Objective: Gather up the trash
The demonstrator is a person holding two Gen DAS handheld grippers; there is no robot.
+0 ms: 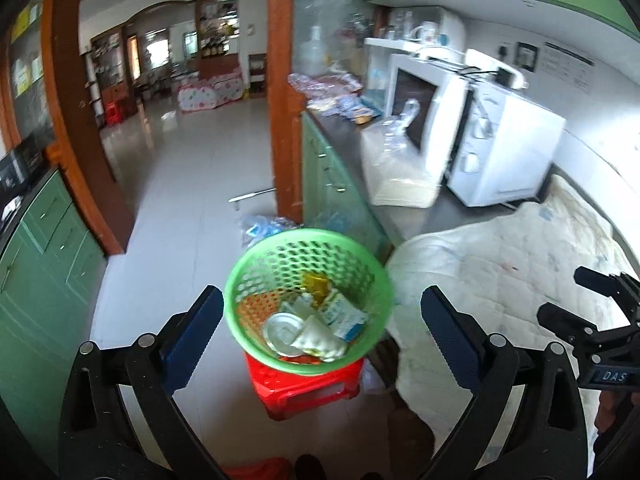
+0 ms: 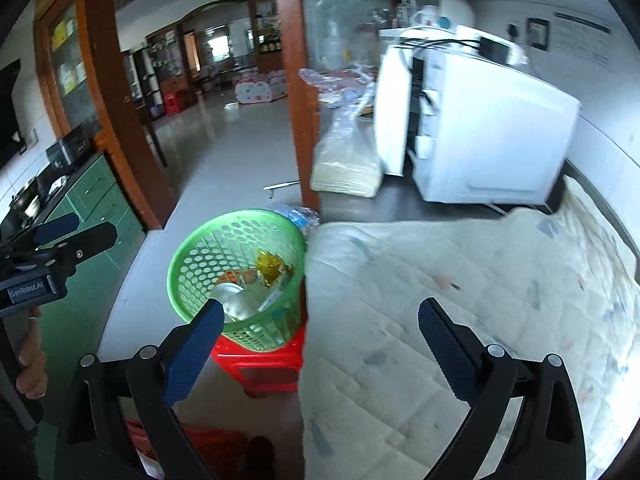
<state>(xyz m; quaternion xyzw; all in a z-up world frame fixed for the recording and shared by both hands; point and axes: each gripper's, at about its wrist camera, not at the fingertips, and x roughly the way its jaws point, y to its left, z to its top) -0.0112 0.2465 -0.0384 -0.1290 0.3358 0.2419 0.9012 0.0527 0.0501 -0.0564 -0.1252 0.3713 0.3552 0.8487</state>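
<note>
A green perforated wastebasket (image 1: 256, 264) stands on a red plastic stool (image 1: 308, 384). Inside lie a silver can lid (image 1: 282, 330), white wrappers (image 1: 340, 316) and a yellow wrapper (image 1: 316, 284). My left gripper (image 1: 320, 336) is open and empty, hovering just above the basket. My right gripper (image 2: 320, 344) is open and empty, over the edge of the quilted cloth (image 2: 460, 320) beside the basket (image 2: 200, 256). The right gripper also shows at the right edge of the left wrist view (image 1: 588, 312); the left one shows at the left of the right wrist view (image 2: 60, 248).
A counter (image 1: 420, 216) with a white microwave (image 1: 504, 148), its door open, and plastic bags (image 1: 396, 160) runs at the right. Green cabinets (image 1: 40, 264) line the left. A wooden post (image 1: 284, 100) stands behind the basket. Tiled floor (image 1: 192, 184) leads to another room.
</note>
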